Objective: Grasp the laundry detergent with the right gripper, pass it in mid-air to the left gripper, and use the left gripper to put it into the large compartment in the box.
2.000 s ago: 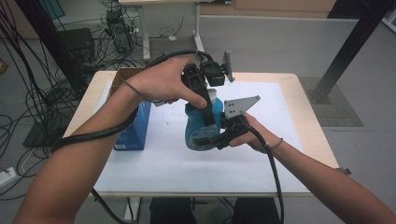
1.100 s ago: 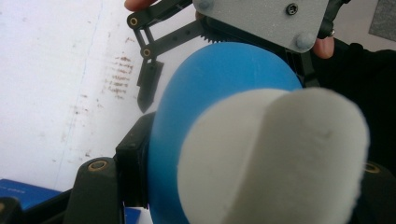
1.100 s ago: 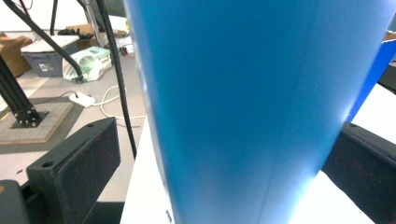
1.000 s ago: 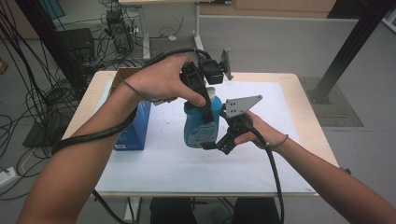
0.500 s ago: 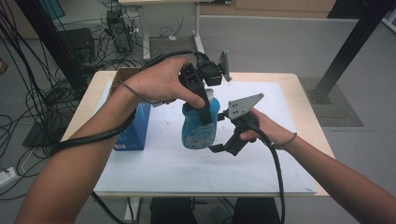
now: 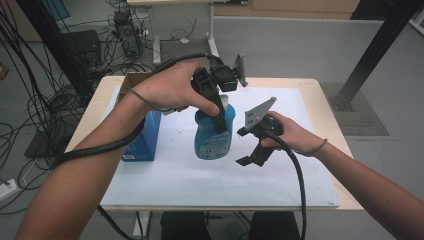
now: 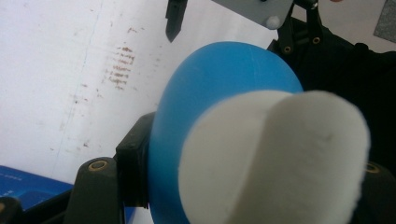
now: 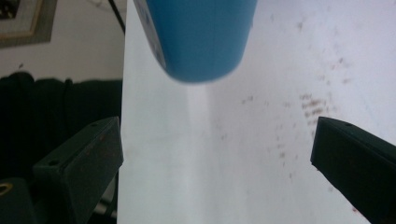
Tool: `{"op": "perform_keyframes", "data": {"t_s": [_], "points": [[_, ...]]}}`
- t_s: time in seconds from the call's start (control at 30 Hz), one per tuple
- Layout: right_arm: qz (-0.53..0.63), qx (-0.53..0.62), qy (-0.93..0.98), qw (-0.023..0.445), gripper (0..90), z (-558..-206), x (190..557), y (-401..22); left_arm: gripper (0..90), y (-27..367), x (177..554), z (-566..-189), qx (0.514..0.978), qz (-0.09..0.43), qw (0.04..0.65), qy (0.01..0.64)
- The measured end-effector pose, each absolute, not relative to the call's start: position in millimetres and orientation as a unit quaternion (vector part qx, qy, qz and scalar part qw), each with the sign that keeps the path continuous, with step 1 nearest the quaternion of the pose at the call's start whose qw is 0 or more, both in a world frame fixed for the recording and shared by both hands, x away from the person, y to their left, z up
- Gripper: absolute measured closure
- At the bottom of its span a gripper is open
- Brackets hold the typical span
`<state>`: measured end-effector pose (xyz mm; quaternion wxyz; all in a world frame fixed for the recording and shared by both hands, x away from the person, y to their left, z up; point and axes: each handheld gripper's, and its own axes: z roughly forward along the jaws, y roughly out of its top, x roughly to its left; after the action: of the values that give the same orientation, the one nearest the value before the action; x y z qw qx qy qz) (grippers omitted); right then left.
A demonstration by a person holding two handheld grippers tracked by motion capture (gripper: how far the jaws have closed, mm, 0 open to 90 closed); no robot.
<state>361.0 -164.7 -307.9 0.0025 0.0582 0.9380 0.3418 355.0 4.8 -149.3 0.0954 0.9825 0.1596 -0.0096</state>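
White table covering [image 6: 175, 180] beneath. Left gripper [image 6: 212, 102] clamped on upright blue bottle [image 6: 215, 135] near its white cap [image 7: 275, 158]. Right gripper [image 6: 250, 159] jaws wide apart, holding nothing, just beside bottle.

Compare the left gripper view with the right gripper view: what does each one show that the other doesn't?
Left gripper view: the bottle's white cap close up, and a corner of the blue cardboard box. Right gripper view: the right gripper with its black jaws wide apart and nothing between them, and the bottle's rounded bottom end. Both share the blue plastic bottle and the stained white table cover.
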Motion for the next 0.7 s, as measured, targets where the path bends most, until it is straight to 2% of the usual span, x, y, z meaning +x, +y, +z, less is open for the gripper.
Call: {"op": "perform_keyframes", "data": {"t_s": [0.4,0.7], "points": [[0.208,0.073,0.975,-0.018,7.8,-306.6,366.9,-177.6,35.9,6.4,352.1,-148.5,0.983,-0.010,0.093,0.160],[0.151,0.083,0.985,-0.025,11.7,-315.6,369.9,-193.2,36.0,7.6,349.2,-149.9,0.982,-0.011,0.093,0.161]]}}
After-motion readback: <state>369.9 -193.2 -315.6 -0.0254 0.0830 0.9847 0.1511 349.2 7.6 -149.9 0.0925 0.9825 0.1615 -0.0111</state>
